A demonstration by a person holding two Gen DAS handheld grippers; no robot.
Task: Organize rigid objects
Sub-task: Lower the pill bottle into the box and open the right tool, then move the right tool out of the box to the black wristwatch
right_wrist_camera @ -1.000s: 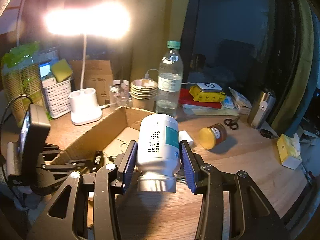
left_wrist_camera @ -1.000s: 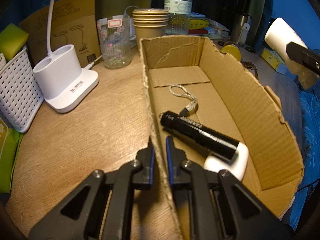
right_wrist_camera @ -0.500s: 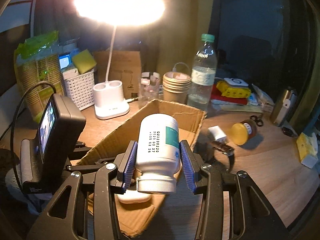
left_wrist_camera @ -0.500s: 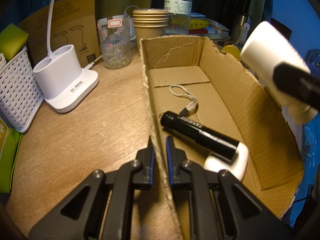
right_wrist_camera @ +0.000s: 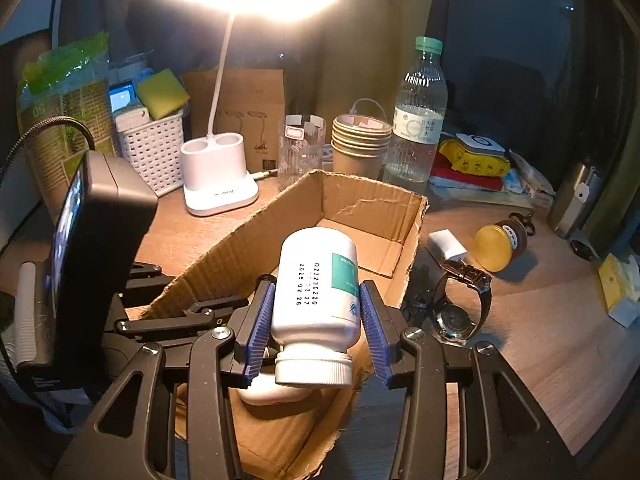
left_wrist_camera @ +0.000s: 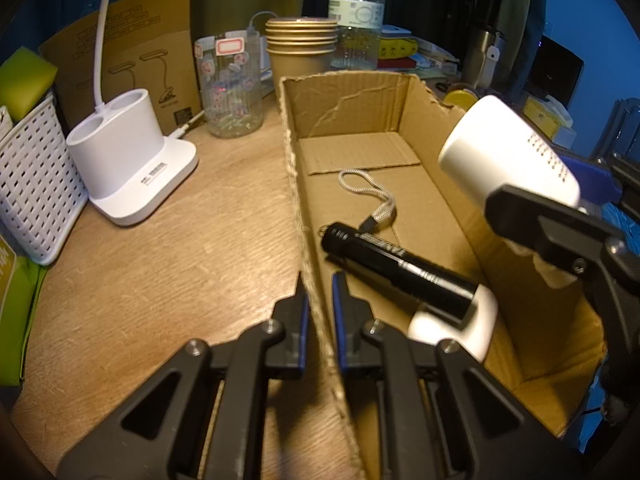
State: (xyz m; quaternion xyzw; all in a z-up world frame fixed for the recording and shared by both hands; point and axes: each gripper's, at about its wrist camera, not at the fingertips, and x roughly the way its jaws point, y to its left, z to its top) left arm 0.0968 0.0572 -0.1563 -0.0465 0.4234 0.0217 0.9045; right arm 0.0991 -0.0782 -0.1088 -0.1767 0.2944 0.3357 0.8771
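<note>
An open cardboard box (left_wrist_camera: 352, 104) (right_wrist_camera: 372, 204) lies on the wooden desk. Inside it are a black flashlight (left_wrist_camera: 396, 268) with a grey lanyard and a small white case (left_wrist_camera: 456, 328) (right_wrist_camera: 272, 394). My left gripper (left_wrist_camera: 318, 286) is shut on the box's left wall. My right gripper (right_wrist_camera: 318, 308) is shut on a white pill bottle (right_wrist_camera: 316, 292) (left_wrist_camera: 508, 156) and holds it, cap toward the camera, above the box's right side. On the desk right of the box lie a wristwatch (right_wrist_camera: 460, 300), a white charger (right_wrist_camera: 446, 244) and a yellow-lidded jar (right_wrist_camera: 498, 244).
A white desk lamp base (left_wrist_camera: 128, 168), a white basket (left_wrist_camera: 28, 184), a clear glass (left_wrist_camera: 230, 88), stacked paper cups (left_wrist_camera: 302, 48) and a water bottle (left_wrist_camera: 354, 12) stand behind and left of the box. A steel flask (right_wrist_camera: 576, 200) stands at far right.
My right gripper has carried the pill bottle leftward from beyond the box's right wall to over the box. My left gripper has stayed clamped on the box wall.
</note>
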